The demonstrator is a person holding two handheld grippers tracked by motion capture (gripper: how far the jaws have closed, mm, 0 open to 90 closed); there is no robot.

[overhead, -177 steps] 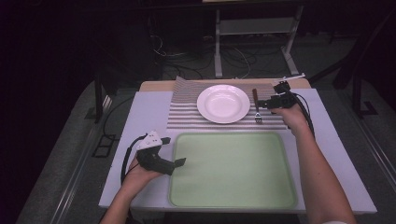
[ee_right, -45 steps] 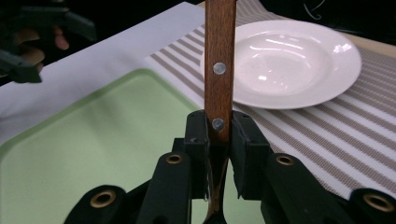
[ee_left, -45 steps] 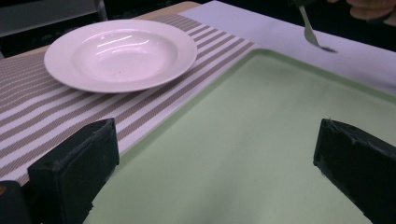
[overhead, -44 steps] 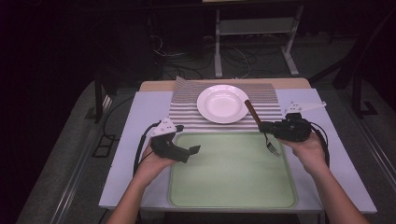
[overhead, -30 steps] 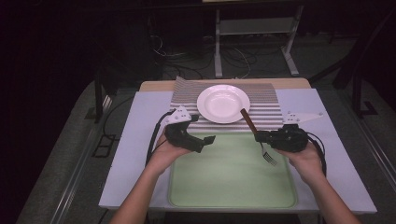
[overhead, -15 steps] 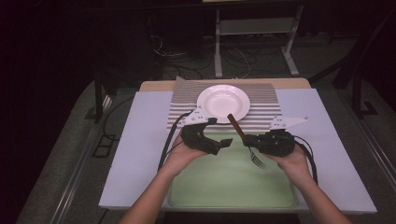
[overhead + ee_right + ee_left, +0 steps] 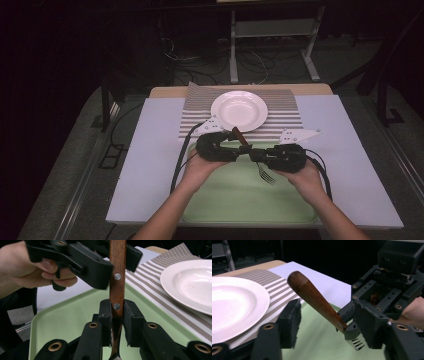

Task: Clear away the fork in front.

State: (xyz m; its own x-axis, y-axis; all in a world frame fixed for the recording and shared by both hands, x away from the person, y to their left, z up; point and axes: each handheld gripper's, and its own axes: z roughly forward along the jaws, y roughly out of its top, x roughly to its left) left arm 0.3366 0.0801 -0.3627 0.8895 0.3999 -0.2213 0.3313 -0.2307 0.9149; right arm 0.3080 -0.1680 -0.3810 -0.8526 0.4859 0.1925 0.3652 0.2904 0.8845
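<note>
A fork with a brown wooden handle (image 7: 117, 267) is held over the green tray (image 7: 225, 210). My right gripper (image 7: 117, 308) is shut on the lower handle, just above the metal neck. Its tines (image 7: 267, 176) point down towards the tray. My left gripper (image 7: 329, 315) is open, with one jaw on each side of the handle (image 7: 312, 296) and a gap at both sides. In the high view the left gripper (image 7: 239, 147) and right gripper (image 7: 255, 154) meet nose to nose over the tray's far edge. A white plate (image 7: 239, 110) sits just beyond.
The plate rests on a striped placemat (image 7: 287, 117) at the far middle of the white table (image 7: 150, 150). Cables (image 7: 180, 160) trail from both grippers. The tray lies near the front edge, between the person's forearms.
Both grippers have moved inward over the tray. The left gripper has come up from the left and now straddles the fork handle, which the right gripper still holds.
</note>
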